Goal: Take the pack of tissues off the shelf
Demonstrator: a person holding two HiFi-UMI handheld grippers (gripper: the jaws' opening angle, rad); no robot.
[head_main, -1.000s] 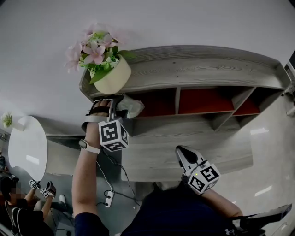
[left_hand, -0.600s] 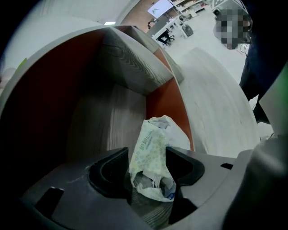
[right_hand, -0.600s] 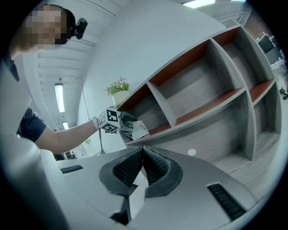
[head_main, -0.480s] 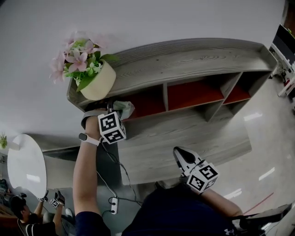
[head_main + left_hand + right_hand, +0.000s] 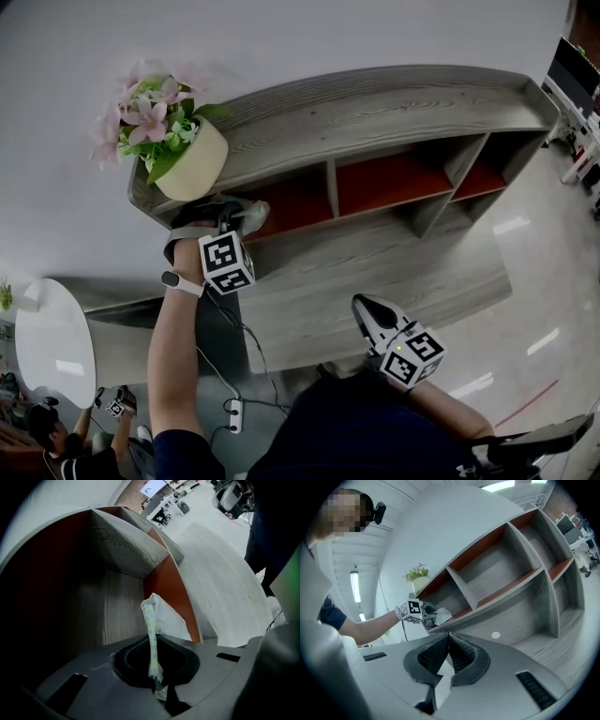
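The pack of tissues (image 5: 251, 217) is a pale, soft packet in the leftmost compartment of the grey wooden shelf (image 5: 375, 112). My left gripper (image 5: 231, 216) reaches into that compartment. In the left gripper view its jaws are closing on the pack (image 5: 168, 619), and the left gripper (image 5: 153, 643) pinches the thin sealed edge between its pads. My right gripper (image 5: 365, 306) hangs low in front of the shelf, away from the pack. The right gripper (image 5: 448, 637) is shut with nothing in it. Its view also shows the pack (image 5: 442, 616) at the left gripper (image 5: 427, 611).
A cream pot of pink flowers (image 5: 192, 164) stands on the shelf top right above the left gripper. The other compartments have red back panels (image 5: 389, 183). A round white table (image 5: 52, 328), a power strip (image 5: 232, 412) and a seated person (image 5: 56, 445) are at the lower left.
The left gripper has pushed a little further into the compartment and now covers more of the pack. The head view has shifted slightly. The right gripper has barely moved.
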